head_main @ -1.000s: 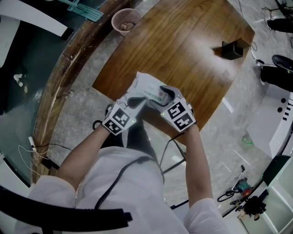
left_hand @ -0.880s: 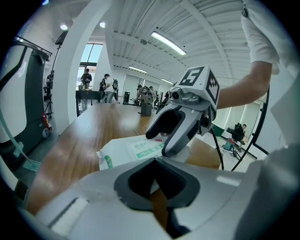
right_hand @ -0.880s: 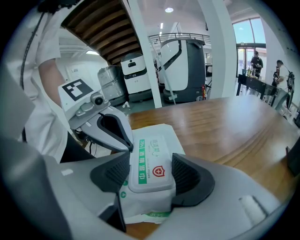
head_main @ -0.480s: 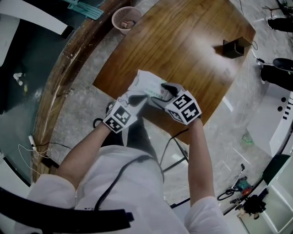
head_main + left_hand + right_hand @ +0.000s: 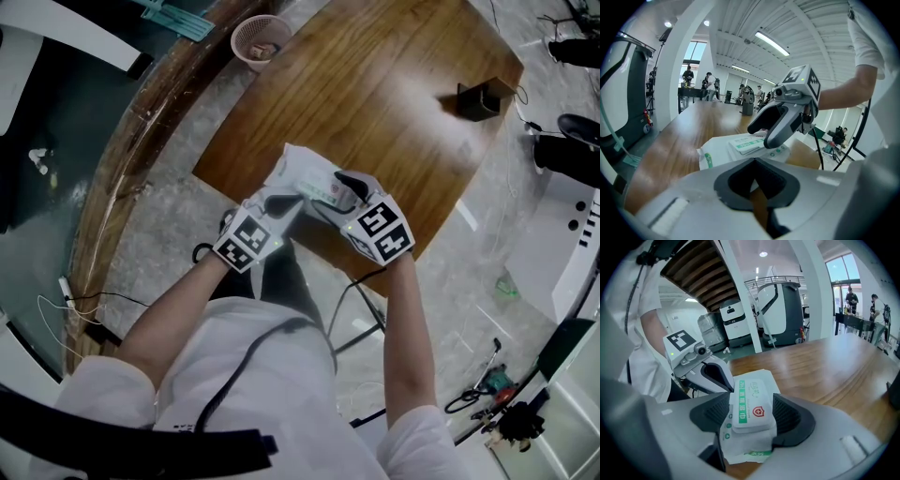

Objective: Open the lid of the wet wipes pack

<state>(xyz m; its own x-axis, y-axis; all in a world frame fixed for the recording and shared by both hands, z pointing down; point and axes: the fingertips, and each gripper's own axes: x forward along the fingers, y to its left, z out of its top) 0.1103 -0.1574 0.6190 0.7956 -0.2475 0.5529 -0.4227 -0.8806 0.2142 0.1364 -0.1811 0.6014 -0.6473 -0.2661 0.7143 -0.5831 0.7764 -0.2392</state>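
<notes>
Moved: my right gripper (image 5: 343,190) has settled back a little. Its marker cube sits lower than half a second ago, and further right than a second ago. The wet wipes pack (image 5: 302,178) has hardly shifted.
Head view: the pack lies at the near edge of the table (image 5: 375,84). My left gripper (image 5: 278,204) is at its near-left corner, and the right one reaches over its top.
Left gripper view: my jaws stand narrow, and I judge them pinched on the pack's near edge. Beyond them, the right gripper's tips come down on the lid (image 5: 746,144).
Right gripper view: my jaws hug both long sides of the lid, with the pads against it. The lid lies flat on the pack, not yet raised.
Meaning: the small shift reads to me as seating the grip. The pack looks anchored, the lid is still shut, and I judge lifting it comes next.
</notes>
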